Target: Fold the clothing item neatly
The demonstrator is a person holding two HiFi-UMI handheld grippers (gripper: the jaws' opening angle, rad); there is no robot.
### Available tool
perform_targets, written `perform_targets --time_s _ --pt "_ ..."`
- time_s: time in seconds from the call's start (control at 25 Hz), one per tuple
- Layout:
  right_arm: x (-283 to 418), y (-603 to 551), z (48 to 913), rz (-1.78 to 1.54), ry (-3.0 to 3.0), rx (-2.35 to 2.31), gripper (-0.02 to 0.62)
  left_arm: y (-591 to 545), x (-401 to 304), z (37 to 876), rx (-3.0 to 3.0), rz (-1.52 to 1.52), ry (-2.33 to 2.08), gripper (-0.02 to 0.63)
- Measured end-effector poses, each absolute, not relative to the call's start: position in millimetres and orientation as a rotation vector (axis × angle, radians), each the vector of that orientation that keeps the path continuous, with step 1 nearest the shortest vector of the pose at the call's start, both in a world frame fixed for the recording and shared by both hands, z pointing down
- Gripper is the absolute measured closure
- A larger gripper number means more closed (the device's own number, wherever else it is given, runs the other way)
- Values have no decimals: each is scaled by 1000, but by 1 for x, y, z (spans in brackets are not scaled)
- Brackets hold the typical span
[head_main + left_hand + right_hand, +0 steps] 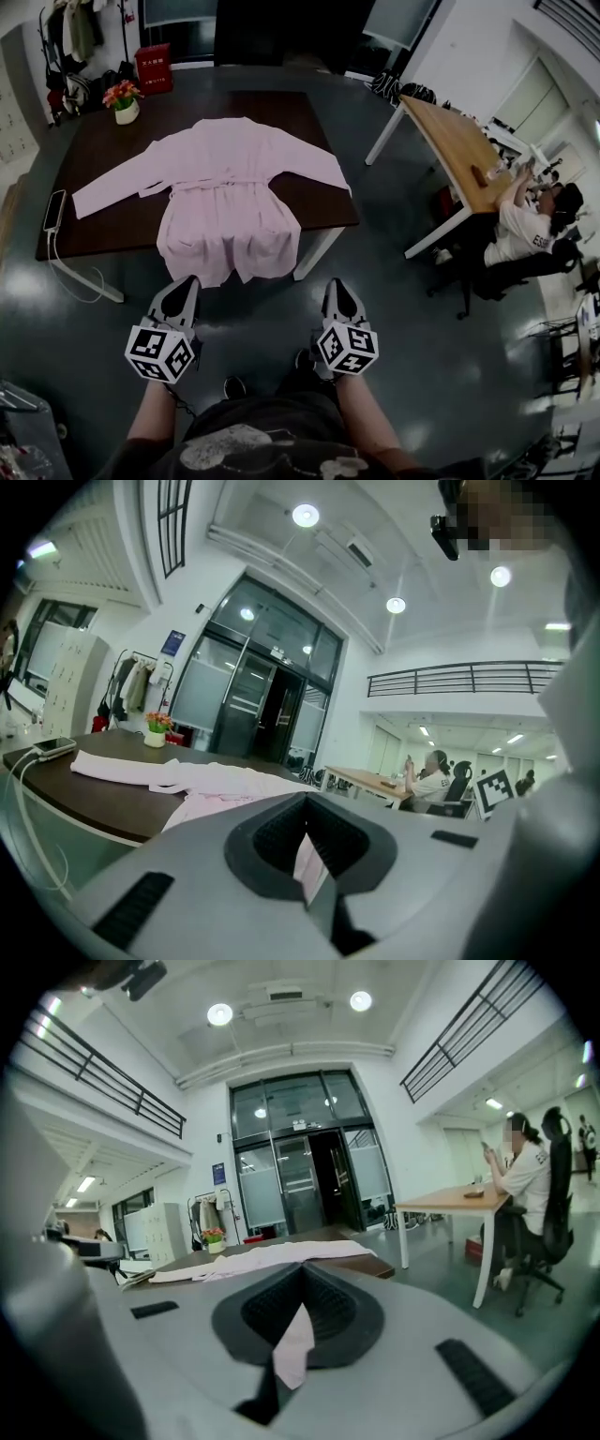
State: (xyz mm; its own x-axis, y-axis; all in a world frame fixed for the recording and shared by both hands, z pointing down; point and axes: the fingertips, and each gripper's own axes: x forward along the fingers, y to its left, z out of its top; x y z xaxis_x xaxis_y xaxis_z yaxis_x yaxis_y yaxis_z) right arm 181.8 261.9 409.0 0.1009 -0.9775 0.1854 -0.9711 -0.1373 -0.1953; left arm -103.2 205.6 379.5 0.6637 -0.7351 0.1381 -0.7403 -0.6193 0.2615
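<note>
Folding is not yet begun: the left gripper (185,283) and right gripper (336,284) hang pinched closed and empty near the pink robe (225,183)'s near hem, and must open to grasp it.

Left gripper (187,280), right gripper (336,282), jaws together, side by side

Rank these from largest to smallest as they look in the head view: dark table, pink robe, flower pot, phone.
1. dark table
2. pink robe
3. flower pot and phone: too alike to rank, and the pot stands farther off.
</note>
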Motion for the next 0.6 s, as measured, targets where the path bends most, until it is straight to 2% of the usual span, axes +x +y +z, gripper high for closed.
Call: perform_targets --time_s 0.28,0.6 --pt "254 210 427 -485 2058 -2242 604 168 -45 391 2493 41 -1276 595" --pt "400 162 433 -533 2099 -2210 604 129 92 388 2555 215 -1352 595"
